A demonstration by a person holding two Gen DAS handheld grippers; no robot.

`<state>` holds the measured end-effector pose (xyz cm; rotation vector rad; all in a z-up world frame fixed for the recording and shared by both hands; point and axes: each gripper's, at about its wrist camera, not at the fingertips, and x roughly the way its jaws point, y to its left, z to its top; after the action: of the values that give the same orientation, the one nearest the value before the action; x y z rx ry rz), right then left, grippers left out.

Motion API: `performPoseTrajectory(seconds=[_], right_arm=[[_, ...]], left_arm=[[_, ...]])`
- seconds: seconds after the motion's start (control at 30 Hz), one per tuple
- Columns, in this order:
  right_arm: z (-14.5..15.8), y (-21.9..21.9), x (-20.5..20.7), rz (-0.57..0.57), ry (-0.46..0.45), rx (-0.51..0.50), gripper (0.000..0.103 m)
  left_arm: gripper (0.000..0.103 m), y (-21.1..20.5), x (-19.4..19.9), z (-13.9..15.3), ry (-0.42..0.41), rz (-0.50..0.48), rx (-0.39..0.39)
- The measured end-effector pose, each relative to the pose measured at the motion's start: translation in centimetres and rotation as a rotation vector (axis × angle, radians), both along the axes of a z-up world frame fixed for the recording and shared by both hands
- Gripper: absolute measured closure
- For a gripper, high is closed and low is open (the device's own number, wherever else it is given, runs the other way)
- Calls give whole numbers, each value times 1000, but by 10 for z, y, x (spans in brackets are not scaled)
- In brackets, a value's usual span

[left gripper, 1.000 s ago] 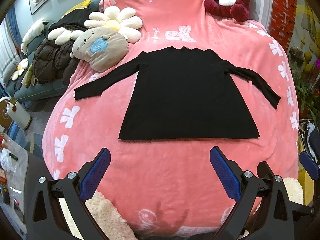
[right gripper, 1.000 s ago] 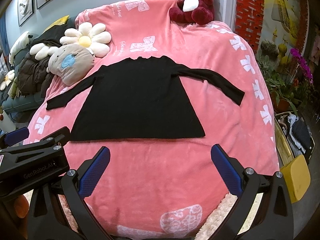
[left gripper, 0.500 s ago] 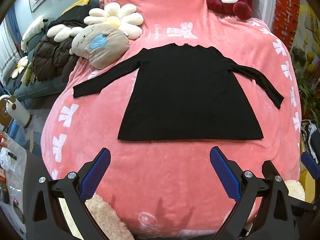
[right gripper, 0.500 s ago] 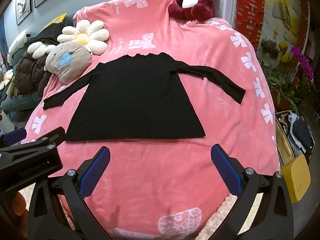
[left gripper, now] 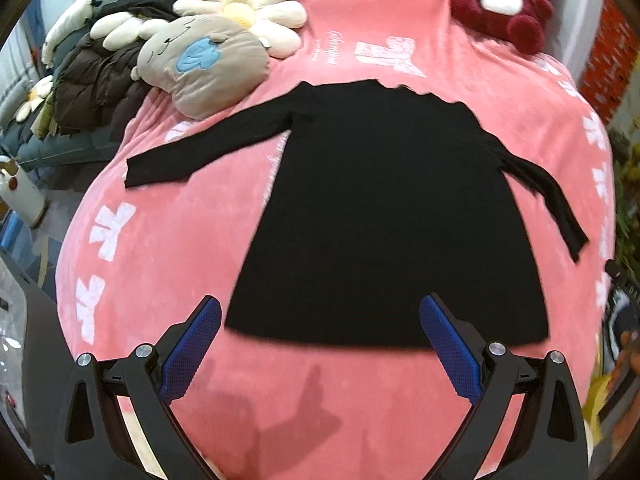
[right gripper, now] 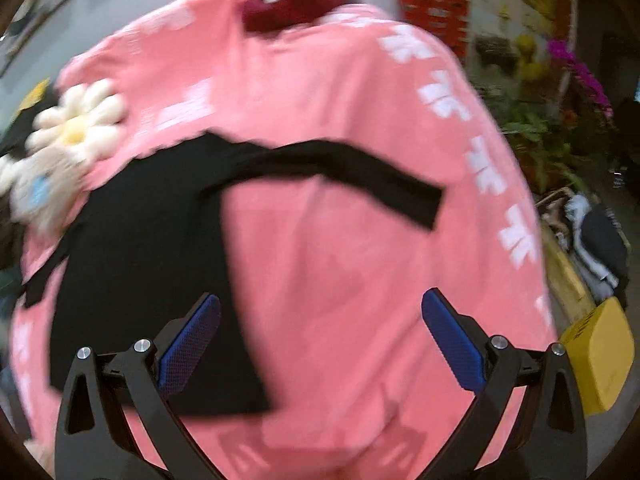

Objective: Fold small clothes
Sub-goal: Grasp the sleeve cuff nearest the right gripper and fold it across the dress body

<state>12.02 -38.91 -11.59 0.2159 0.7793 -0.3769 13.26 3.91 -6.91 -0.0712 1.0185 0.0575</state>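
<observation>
A small black long-sleeved top (left gripper: 384,216) lies flat on a pink blanket (left gripper: 160,240), both sleeves spread out, hem towards me. My left gripper (left gripper: 320,332) is open and empty, hovering just above the hem near its middle. My right gripper (right gripper: 320,328) is open and empty, above the blanket to the right of the top's body (right gripper: 152,264), below its right sleeve (right gripper: 360,176). The right wrist view is blurred by motion.
A grey face pillow (left gripper: 200,64) and a daisy cushion (left gripper: 248,12) lie at the back left by a dark jacket (left gripper: 96,84). A red plush bear (left gripper: 508,0) sits at the back. A yellow bin (right gripper: 600,356), clothes and plants stand right of the bed.
Both grippers have moved forward towards the top. The left now reaches its hem. The right has swung to the right, towards the right sleeve. Both stay open.
</observation>
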Motion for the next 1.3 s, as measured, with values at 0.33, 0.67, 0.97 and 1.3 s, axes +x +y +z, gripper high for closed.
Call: performPoseTrajectory(seconds=[0.33, 0.67, 0.97, 1.3], right_arm=[[-78, -141, 97, -195, 45, 76, 22], [-123, -167, 155, -193, 113, 123, 51], [-15, -122, 171, -16, -165, 193, 99], [97, 141, 277, 530, -253, 255, 99]], left_arm=[[5, 0, 58, -44, 41, 47, -18], [6, -8, 89, -75, 94, 47, 0], [5, 9, 97, -85, 103, 55, -7], [5, 50, 95, -74, 65, 114, -104]])
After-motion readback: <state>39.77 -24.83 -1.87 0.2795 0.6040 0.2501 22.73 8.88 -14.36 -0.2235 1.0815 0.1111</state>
